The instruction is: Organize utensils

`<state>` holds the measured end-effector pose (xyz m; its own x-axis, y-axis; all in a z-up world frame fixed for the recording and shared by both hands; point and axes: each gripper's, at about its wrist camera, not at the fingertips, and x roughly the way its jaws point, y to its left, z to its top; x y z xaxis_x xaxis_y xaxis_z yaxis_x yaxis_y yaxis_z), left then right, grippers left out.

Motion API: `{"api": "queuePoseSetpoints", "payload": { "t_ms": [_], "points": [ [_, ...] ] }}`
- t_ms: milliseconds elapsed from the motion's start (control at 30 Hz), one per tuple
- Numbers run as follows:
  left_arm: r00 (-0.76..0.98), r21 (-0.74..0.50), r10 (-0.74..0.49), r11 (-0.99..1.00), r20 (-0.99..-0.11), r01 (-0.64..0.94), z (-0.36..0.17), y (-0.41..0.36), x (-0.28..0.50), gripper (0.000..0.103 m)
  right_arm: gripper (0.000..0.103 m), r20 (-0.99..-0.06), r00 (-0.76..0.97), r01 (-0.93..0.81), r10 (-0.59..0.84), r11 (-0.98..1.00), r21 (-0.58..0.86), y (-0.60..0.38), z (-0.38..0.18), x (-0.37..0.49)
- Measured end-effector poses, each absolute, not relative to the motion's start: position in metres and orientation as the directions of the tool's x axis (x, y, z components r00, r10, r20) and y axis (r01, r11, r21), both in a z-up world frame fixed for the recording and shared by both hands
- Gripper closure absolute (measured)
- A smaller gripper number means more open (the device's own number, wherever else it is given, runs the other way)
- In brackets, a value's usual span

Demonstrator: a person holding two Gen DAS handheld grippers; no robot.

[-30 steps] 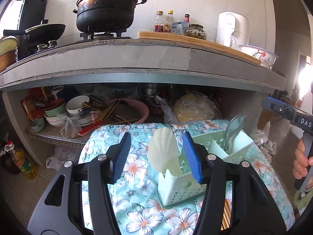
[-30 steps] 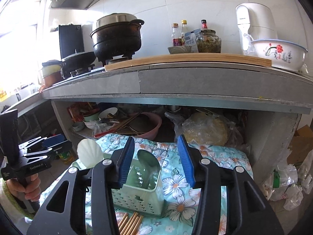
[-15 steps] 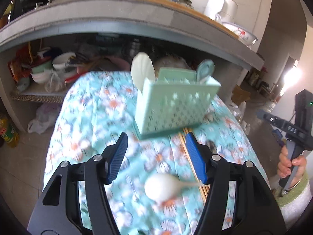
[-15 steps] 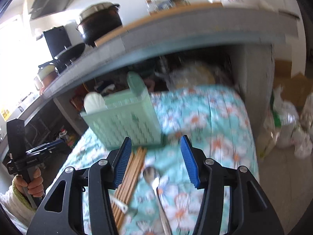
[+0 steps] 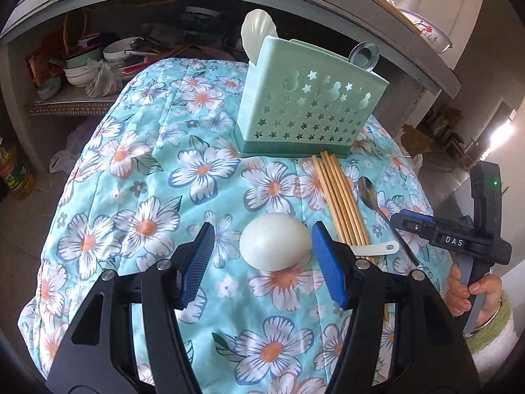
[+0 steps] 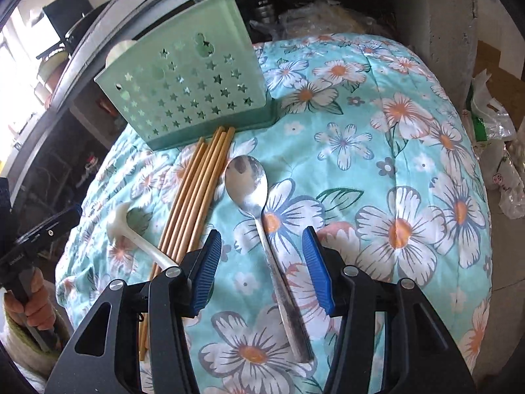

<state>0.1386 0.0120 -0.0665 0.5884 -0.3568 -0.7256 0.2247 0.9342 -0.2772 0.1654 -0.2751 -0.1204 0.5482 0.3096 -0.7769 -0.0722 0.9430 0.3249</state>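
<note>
A green star-punched utensil caddy (image 5: 305, 105) (image 6: 187, 88) stands on the floral cloth, holding a white shell-shaped scoop (image 5: 257, 32) and a metal spoon (image 5: 364, 55). In front of it lie several wooden chopsticks (image 5: 341, 203) (image 6: 197, 197), a metal spoon (image 6: 249, 180) and a white plastic spoon (image 5: 275, 246). My left gripper (image 5: 262, 228) is open with the white spoon's bowl between its jaws; a gap shows on the left side. My right gripper (image 6: 262, 233) straddles the metal spoon's handle, its jaws closing, pads clear of it.
The cloth-covered table (image 5: 147, 170) drops off on all sides. Behind it is a concrete counter with a shelf of bowls (image 5: 98, 62) underneath. An oil bottle (image 5: 13, 170) and plastic bags (image 6: 492, 151) sit on the floor. A person's hand (image 5: 459, 292) holds the right gripper.
Both grippers have come down and tilted from the counter towards the table. The left now brackets the white spoon's bowl; the right now hangs over the metal spoon's handle.
</note>
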Motion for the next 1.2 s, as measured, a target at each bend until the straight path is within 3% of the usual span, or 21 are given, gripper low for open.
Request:
{"api": "queuePoseSetpoints", "payload": {
  "t_ms": [167, 233, 300, 500, 733, 1000, 1200],
  "points": [
    [0.598, -0.260, -0.346, 0.938, -0.723, 0.227, -0.068, 0.010, 0.138, 0.046, 0.068, -0.823, 0.522, -0.114, 0.225, 0.974, 0.194, -0.258, -0.127, 0.172],
    [0.597, -0.258, -0.348, 0.937, -0.723, 0.235, -0.069, 0.008, 0.138, 0.046, 0.085, -0.831, 0.526, -0.116, 0.181, 0.983, 0.141, -0.254, -0.127, 0.171],
    [0.596, -0.256, -0.350, 0.936, -0.723, 0.240, -0.070, 0.006, 0.138, 0.046, 0.094, -0.833, 0.518, -0.104, 0.195, 0.981, 0.165, -0.256, -0.128, 0.171],
    [0.596, -0.264, -0.366, 0.930, -0.715, 0.254, -0.072, 0.006, 0.141, 0.046, 0.098, -0.807, 0.518, -0.021, 0.284, 0.947, 0.320, -0.280, -0.127, 0.168],
    [0.601, -0.299, -0.380, 0.925, -0.704, 0.235, -0.073, 0.022, 0.145, 0.046, 0.098, -0.767, 0.554, 0.017, 0.326, 0.916, 0.401, -0.293, -0.109, 0.158],
    [0.620, -0.340, -0.394, 0.917, -0.679, 0.211, -0.065, 0.044, 0.143, 0.049, 0.098, -0.682, 0.578, -0.093, 0.448, 0.867, 0.490, -0.260, -0.064, 0.139],
    [0.613, -0.456, -0.491, 0.860, -0.619, 0.229, -0.053, 0.069, 0.133, 0.050, 0.098, -0.661, 0.469, -0.198, 0.586, 0.799, 0.568, -0.196, -0.074, 0.138]
  ]
}}
